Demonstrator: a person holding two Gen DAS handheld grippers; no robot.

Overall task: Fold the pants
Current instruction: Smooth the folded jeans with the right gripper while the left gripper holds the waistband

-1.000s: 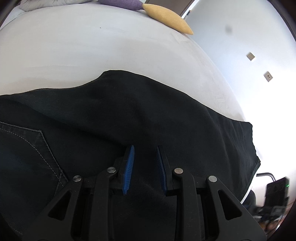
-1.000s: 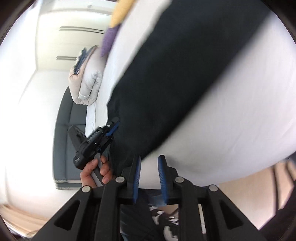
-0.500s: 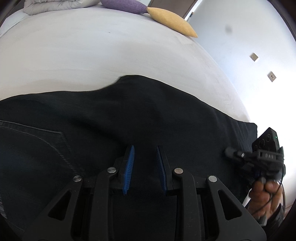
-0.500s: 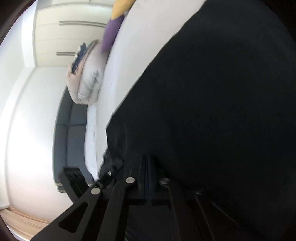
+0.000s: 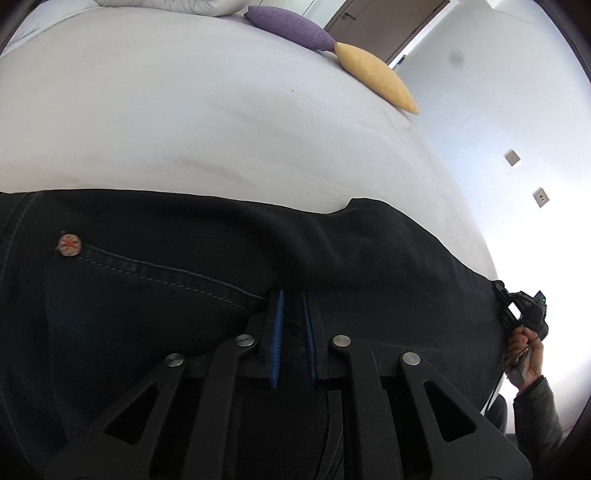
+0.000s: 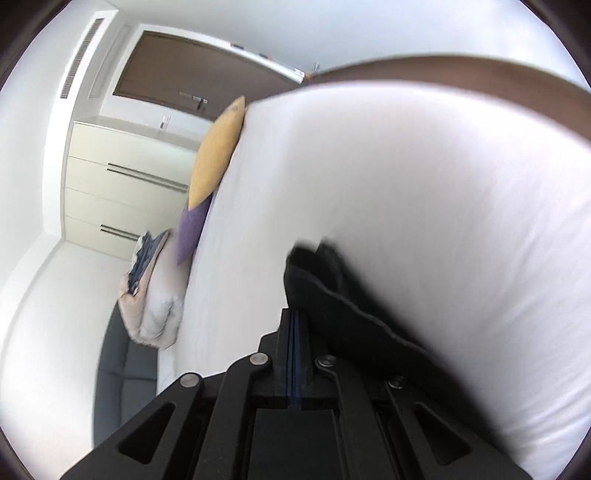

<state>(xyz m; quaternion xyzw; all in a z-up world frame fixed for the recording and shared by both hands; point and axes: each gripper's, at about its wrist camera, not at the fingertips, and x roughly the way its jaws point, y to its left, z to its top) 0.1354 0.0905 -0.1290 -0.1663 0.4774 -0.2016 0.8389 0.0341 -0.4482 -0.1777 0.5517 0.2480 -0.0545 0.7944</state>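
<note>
Black pants [image 5: 155, 295] lie across the white bed [image 5: 184, 122], with a rivet and pocket seam showing at the left. My left gripper [image 5: 293, 299] hovers just over the pants near the pocket, its blue pads a small gap apart and nothing between them. My right gripper [image 6: 295, 321] has its pads pressed together, and the black leg end [image 6: 332, 302] runs off beside and behind them. In the left wrist view the right gripper [image 5: 517, 306] sits at the far right edge of the pants.
A purple pillow [image 5: 288, 26] and a yellow pillow [image 5: 376, 81] lie at the bed's far end, beside a rolled duvet [image 6: 155, 314]. A white wall [image 5: 498, 110] with sockets lies past the bed's right edge. Drawers [image 6: 122, 184] stand beyond the bed.
My left gripper moved left along the pants, bringing the rivet and pocket seam into view. My right gripper closed at the leg end and swung round, so the bed now fills its view.
</note>
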